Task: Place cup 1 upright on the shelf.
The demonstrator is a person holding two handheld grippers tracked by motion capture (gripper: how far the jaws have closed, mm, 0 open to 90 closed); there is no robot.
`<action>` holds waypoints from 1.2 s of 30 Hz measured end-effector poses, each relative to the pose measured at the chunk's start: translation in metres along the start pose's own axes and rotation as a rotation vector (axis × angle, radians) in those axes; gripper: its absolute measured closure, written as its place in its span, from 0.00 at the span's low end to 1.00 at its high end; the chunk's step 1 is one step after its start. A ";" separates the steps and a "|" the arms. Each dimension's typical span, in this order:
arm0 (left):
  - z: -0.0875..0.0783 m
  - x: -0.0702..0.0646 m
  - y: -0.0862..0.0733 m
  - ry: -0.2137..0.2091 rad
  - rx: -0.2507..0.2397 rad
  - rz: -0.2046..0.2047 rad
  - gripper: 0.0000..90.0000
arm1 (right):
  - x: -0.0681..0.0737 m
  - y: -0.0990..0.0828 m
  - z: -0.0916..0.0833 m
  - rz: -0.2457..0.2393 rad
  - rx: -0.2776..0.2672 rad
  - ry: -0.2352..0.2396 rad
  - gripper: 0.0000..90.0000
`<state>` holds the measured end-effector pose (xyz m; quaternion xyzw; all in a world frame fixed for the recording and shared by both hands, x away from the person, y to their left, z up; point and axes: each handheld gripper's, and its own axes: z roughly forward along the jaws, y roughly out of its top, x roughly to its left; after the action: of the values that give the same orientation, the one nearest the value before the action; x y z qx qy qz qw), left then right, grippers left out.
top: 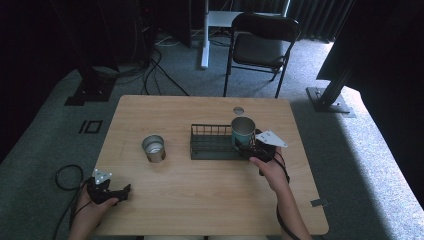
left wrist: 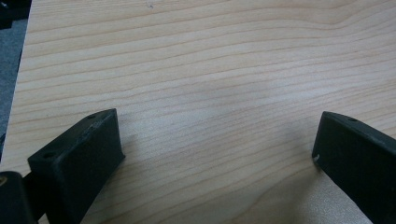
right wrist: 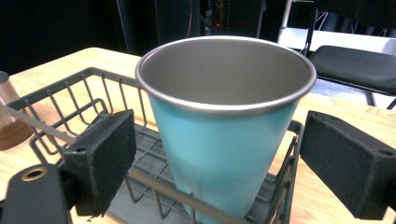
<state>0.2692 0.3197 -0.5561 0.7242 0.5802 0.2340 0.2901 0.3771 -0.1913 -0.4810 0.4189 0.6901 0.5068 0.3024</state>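
Observation:
A teal metal cup (top: 243, 131) (right wrist: 224, 140) stands upright in the right end of a dark wire basket (top: 210, 148) (right wrist: 70, 88) at mid-table. My right gripper (top: 246, 149) (right wrist: 217, 158) is open just in front of the basket, with a jaw on each side of the cup and a small gap at both. A silver cup (top: 154, 148) (right wrist: 7, 93) stands on the wood to the left of the basket. My left gripper (top: 125, 192) (left wrist: 217, 154) is open near the table's front left corner, with bare wood between its jaws.
The wooden table (top: 200, 200) has a small round hole (top: 238, 110) behind the basket. A black folding chair (top: 262, 42) stands beyond the far edge. Cables (top: 150, 75) and black stand bases (top: 330, 100) lie on the grey carpet.

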 end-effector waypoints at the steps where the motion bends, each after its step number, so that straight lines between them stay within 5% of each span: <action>1: 0.000 0.000 0.000 0.000 0.001 0.002 0.02 | 0.000 0.000 -0.001 -0.002 0.001 -0.001 0.12; 36: 0.000 0.000 0.000 0.000 0.000 0.000 0.02 | -0.019 -0.039 -0.043 -0.014 0.023 0.036 0.12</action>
<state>0.2692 0.3197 -0.5561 0.7243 0.5801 0.2340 0.2901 0.3396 -0.2322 -0.5050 0.4085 0.7040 0.5042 0.2887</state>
